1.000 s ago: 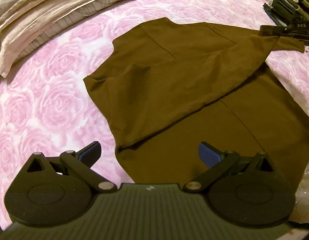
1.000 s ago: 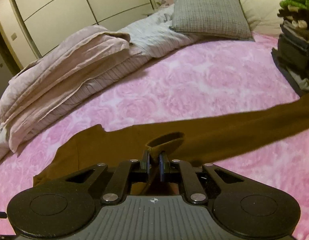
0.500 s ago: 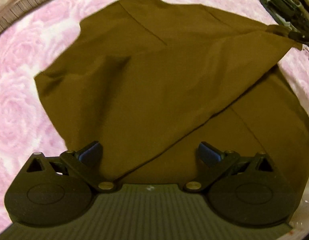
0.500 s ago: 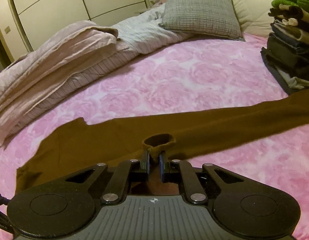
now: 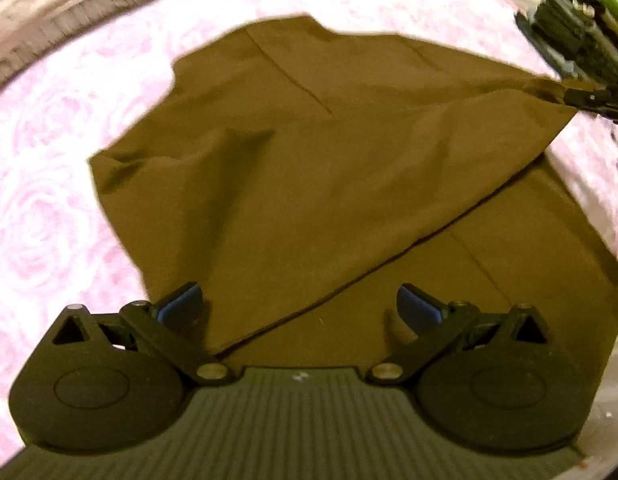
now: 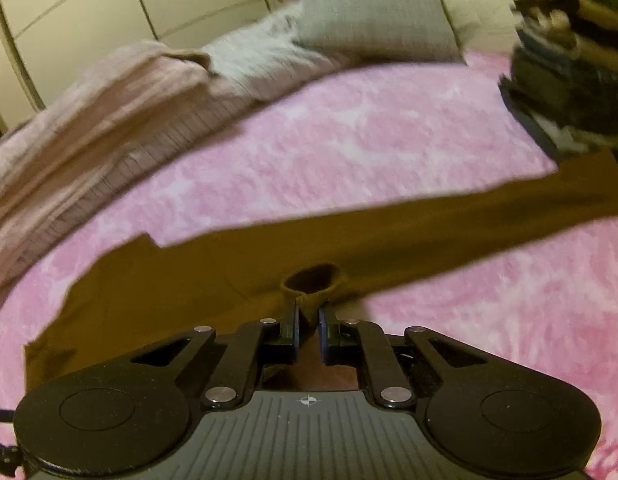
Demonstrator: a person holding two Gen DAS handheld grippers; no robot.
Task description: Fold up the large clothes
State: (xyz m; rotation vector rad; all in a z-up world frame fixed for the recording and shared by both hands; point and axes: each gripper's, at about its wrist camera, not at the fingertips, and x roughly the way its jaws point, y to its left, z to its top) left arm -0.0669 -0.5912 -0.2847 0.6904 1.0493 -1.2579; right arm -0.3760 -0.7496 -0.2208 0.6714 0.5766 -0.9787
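A large brown garment point(image 5: 309, 184) lies spread on the pink rose-patterned bed cover point(image 5: 49, 220), with one flap folded diagonally across it. My left gripper point(image 5: 299, 308) hovers open just above the garment's near edge, with nothing between its blue pads. My right gripper point(image 6: 308, 328) is shut on a bunched corner of the brown garment point(image 6: 309, 288); the cloth stretches left and right from there. In the left wrist view the right gripper point(image 5: 597, 98) shows at the far right, pinching the flap's pulled-out tip.
A stack of folded clothes point(image 6: 569, 72) stands at the right of the bed. A grey pillow point(image 6: 373, 12) and rumpled beige bedding point(image 6: 109, 112) lie along the far side. Pale wardrobe doors point(image 6: 109, 0) stand behind.
My left gripper dropped closer to the garment and over its near edge, staying open. My right gripper kept its hold on the corner and carried it slightly; both views are blurred with motion.
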